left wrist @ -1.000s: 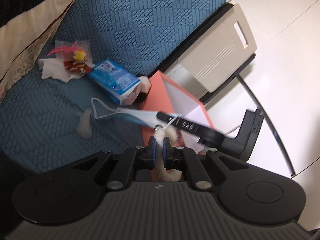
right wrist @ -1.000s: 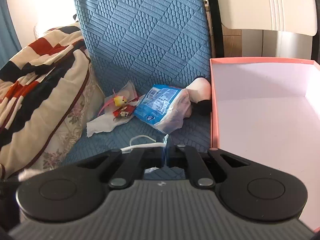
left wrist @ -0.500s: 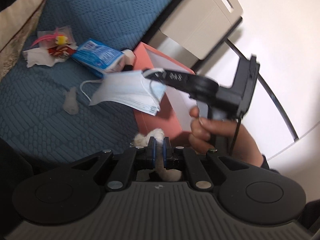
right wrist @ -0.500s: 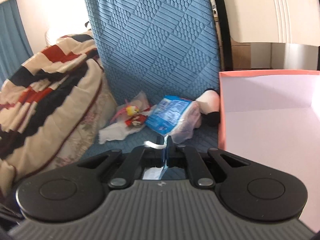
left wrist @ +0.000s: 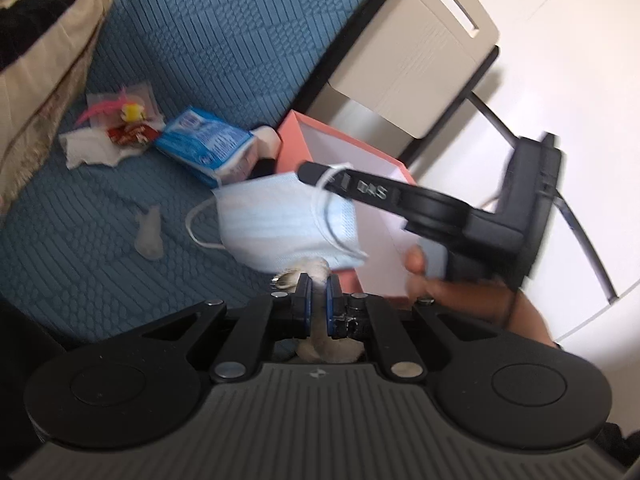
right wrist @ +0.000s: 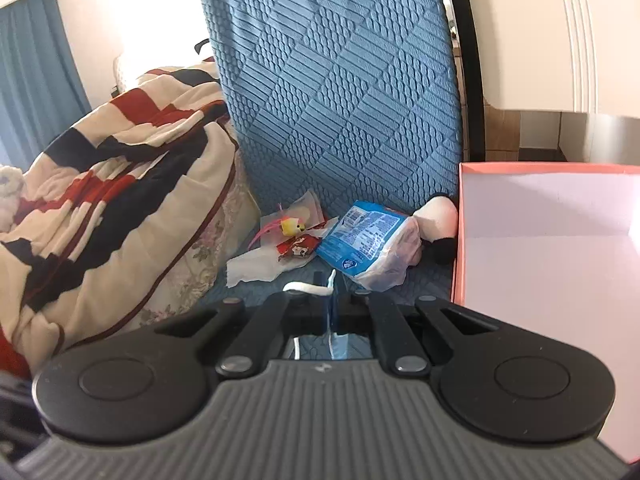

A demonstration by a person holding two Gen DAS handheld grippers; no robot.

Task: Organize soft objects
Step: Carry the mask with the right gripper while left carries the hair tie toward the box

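My left gripper [left wrist: 315,280] is shut on a small cream fuzzy soft piece [left wrist: 316,270] that pokes out above and below the pads. My right gripper [right wrist: 331,282], seen from the side in the left wrist view [left wrist: 308,169], is shut on a pale blue face mask [left wrist: 280,220] that hangs from it in the air beside the pink box [left wrist: 292,140]. In the right wrist view the mask's edge and white ear loop [right wrist: 306,288] show between the pads. The pink box [right wrist: 552,248] stands open on the right with a white inside.
On the blue quilted cover [left wrist: 80,232] lie a blue tissue pack [right wrist: 370,240], a white and black plush [right wrist: 438,220], a crumpled tissue with small toys [right wrist: 288,240] and a small pale scrap [left wrist: 149,232]. A striped blanket [right wrist: 100,200] is heaped left. A beige chair [left wrist: 416,48] stands behind.
Both grippers have risen. The mask has come up off the cover and now hangs free from the right gripper, nearer the left gripper. The hand on the right gripper has come into view.
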